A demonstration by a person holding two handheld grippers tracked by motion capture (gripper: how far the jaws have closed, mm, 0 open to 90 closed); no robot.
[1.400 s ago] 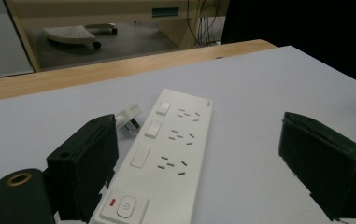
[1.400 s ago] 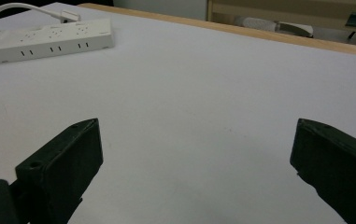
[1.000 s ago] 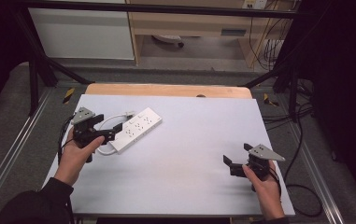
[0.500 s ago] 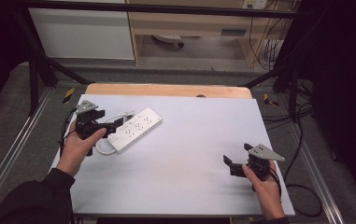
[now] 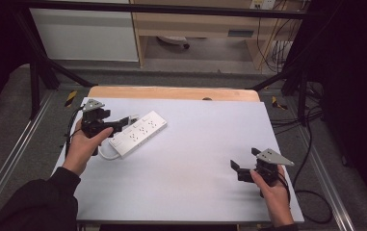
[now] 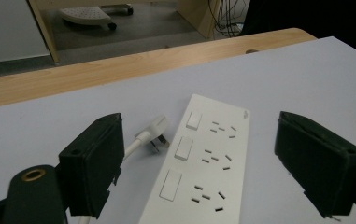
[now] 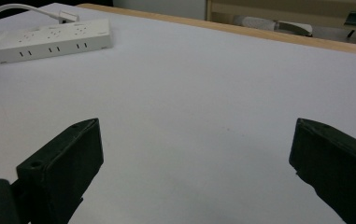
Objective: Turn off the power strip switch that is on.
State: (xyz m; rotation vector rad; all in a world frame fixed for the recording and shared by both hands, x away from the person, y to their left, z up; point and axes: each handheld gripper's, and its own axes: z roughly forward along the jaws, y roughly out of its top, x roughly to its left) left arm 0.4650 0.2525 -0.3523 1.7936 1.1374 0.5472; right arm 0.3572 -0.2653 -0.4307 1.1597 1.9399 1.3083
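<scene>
**Both grippers spread wide, power strip at the table's far-left corner**

Your left gripper (image 5: 118, 126) sits near the left edge of the table (image 5: 195, 144), toward the far-left corner, and its jaws stand wide apart with nothing between them. It is level with the near end of the power strip (image 5: 137, 134), just beside it; from above I cannot tell whether a jaw touches the strip. In the left gripper view, the power strip (image 6: 203, 168) lies flat on the white surface in the gap between your two black jaws, running away from you. It shows three rocker switches down one side and three sets of socket slots beside them.

The plug (image 6: 157, 135) rests on the table just beside the strip's switch side, prongs pointing toward the strip. Its white cord (image 5: 105, 154) loops out from the strip's near end, beneath your left hand (image 5: 82, 149).

Your right gripper (image 5: 241, 169) is near the right edge, toward the near-right corner, well apart from the strip. Its jaws are also spread wide and hold nothing. In the right gripper view, bare table lies between them, with the power strip (image 7: 45, 44) far off at the upper left.
</scene>
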